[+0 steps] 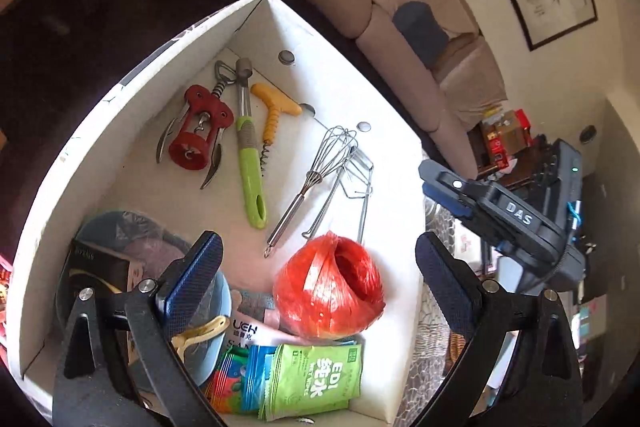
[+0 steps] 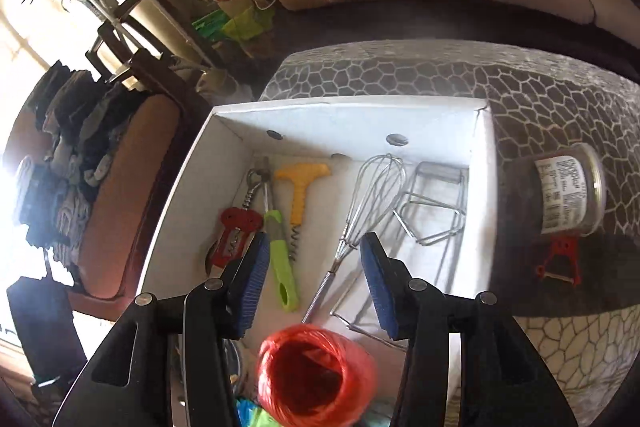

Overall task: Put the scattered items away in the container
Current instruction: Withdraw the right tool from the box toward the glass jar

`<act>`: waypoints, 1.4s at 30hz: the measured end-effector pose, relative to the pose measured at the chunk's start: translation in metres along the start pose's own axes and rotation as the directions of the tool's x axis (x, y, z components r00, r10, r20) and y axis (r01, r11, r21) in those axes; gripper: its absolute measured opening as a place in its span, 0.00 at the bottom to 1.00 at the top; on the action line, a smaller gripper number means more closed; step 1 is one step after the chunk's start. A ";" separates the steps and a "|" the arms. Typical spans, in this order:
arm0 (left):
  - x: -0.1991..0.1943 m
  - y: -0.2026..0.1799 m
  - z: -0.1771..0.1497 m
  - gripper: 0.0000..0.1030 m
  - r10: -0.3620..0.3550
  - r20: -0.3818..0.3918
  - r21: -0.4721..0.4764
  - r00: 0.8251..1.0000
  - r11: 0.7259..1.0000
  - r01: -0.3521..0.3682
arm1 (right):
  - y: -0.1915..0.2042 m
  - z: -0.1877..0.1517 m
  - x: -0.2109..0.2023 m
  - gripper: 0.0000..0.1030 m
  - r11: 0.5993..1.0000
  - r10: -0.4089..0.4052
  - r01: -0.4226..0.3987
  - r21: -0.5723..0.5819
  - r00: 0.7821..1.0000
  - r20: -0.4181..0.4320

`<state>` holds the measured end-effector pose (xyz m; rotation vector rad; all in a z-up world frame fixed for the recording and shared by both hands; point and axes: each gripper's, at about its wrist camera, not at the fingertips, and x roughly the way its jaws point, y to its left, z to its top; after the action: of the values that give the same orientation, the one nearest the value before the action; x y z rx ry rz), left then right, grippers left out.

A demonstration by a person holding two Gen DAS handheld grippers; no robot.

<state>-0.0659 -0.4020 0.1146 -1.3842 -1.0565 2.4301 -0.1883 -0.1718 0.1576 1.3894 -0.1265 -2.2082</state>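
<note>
Progress judged as most of the way: I counted the bulk of the clutter already inside the white box (image 2: 180,211).

Contents, left to right along the far half, right wrist view: red winged corkscrew (image 2: 236,231), green-handled peeler (image 2: 280,259), yellow T-handle corkscrew (image 2: 300,195), wire whisk (image 2: 372,195), wire rack tool (image 2: 432,211). Near half, left wrist view: blue bowl (image 1: 218,327) with a yellow clip (image 1: 200,337) at the left, snack and wet-wipe sachets (image 1: 312,379) at the near wall, red twine ball (image 1: 328,287) right of centre.

Left outside, as far as I could see: dark jar (image 2: 560,195) lying on its side on the patterned tablecloth (image 2: 400,67), right of the box, and a small red peeler (image 2: 558,263) just near of the jar. Both sat apart from the box wall. I could not tell whether anything lay beyond the frames.

Left gripper (image 1: 320,267) hovered over the near half of the box, jaws wide and empty. Right gripper (image 2: 316,283) hung over the box with the twine ball below it, jaws wide, holding nothing.

Room: the box's right wall stood between the right gripper and the jar, so I judged a lift over that edge necessary. The cloth around the jar looked open. The table's near right edge curved away close to the red peeler; a nudge there could push it off. Free floor in the box remained between the whisk and the twine ball.
</note>
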 end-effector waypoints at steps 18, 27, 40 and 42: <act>-0.026 -0.087 -0.053 0.97 0.484 0.152 0.284 0.862 0.814 -0.507 | 0.039 -0.072 -0.070 0.65 0.969 -0.032 0.043 -0.243 0.998 0.051; -0.042 -0.139 -0.079 0.97 0.496 0.208 0.343 0.843 0.770 -0.538 | 0.038 -0.097 -0.117 0.68 0.957 -0.041 0.067 -0.283 0.994 0.099; -0.034 -0.193 -0.122 0.97 0.459 0.212 0.411 0.863 0.759 -0.505 | -0.021 -0.123 -0.184 0.85 0.966 -0.049 0.093 -0.241 0.982 0.182; -0.026 -0.198 -0.130 1.00 0.432 0.198 0.425 0.880 0.771 -0.474 | -0.040 -0.128 -0.185 0.97 0.969 -0.051 0.088 -0.231 0.985 0.164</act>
<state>0.0130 -0.2024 0.2177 -1.4884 -0.0995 2.8329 -0.0304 -0.0248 0.2346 1.1051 0.1299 -2.3029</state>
